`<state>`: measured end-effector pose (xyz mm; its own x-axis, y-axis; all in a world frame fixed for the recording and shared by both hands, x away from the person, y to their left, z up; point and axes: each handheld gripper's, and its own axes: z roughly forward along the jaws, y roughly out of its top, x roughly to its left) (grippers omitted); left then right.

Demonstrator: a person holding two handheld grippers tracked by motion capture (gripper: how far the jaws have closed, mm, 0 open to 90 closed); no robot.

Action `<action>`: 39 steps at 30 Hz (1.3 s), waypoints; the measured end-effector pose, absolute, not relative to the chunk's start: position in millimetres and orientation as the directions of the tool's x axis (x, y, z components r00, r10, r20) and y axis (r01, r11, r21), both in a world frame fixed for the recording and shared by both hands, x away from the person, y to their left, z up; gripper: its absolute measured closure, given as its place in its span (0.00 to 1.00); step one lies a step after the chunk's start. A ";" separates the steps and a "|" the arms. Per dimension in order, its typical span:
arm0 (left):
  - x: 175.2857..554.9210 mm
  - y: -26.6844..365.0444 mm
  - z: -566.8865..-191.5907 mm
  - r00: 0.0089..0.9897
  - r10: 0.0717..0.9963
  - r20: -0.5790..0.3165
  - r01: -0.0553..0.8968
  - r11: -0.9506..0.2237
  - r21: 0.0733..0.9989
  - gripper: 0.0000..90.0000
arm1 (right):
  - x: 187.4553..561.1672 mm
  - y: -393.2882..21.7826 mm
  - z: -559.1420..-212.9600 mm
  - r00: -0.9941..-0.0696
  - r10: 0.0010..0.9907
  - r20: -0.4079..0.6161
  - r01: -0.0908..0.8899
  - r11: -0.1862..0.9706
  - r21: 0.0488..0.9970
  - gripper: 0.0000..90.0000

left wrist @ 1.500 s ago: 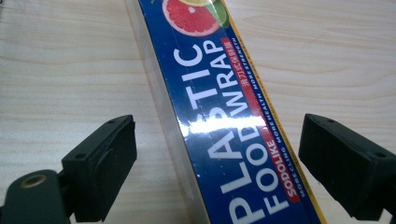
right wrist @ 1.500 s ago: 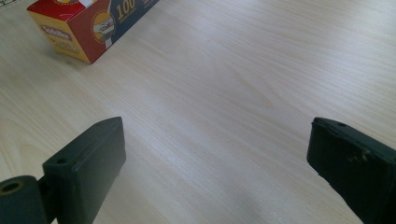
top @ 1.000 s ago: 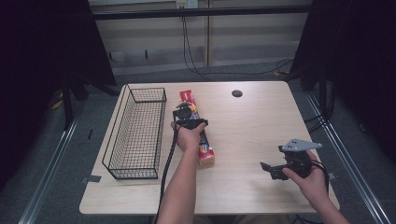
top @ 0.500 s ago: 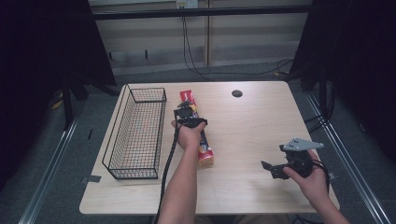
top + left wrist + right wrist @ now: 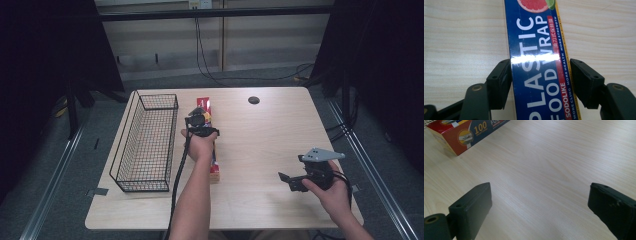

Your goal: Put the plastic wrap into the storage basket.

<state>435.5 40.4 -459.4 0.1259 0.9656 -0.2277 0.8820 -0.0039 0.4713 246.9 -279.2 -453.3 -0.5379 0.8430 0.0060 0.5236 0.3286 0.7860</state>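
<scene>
One hand (image 5: 200, 145) over food-wrap box (image 5: 206, 107)

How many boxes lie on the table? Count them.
1. The box of food wrap lies right of the basket, with the left gripper closing around it.

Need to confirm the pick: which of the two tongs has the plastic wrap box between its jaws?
The left tongs: their jaws, just closing, sit against both sides of the plastic wrap box. The right tongs stand wide open over bare table.

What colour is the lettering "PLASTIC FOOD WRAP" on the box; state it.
White, on a dark blue face of the plastic wrap box; clearest in the left gripper view.
</scene>
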 end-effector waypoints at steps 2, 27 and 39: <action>437.0 41.0 -460.7 0.134 0.965 -0.225 0.881 -0.012 0.473 0.39 | 246.9 -279.0 -453.3 -0.539 0.842 0.005 0.523 0.331 0.785 0.06; 441.7 43.5 -446.4 0.190 0.974 -0.125 0.919 -0.131 0.373 0.49 | 248.9 -279.3 -454.3 -0.540 0.842 0.013 0.525 0.324 0.787 0.06; 433.1 47.3 -414.5 0.238 0.962 -0.133 0.909 -0.172 0.380 0.49 | 249.0 -278.8 -453.5 -0.537 0.844 0.014 0.526 0.321 0.787 0.06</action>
<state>433.1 47.3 -414.5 0.2381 0.9620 -0.1335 0.9090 -0.1723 0.3796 249.0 -278.8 -453.5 -0.5365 0.8438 0.0142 0.5263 0.3214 0.7872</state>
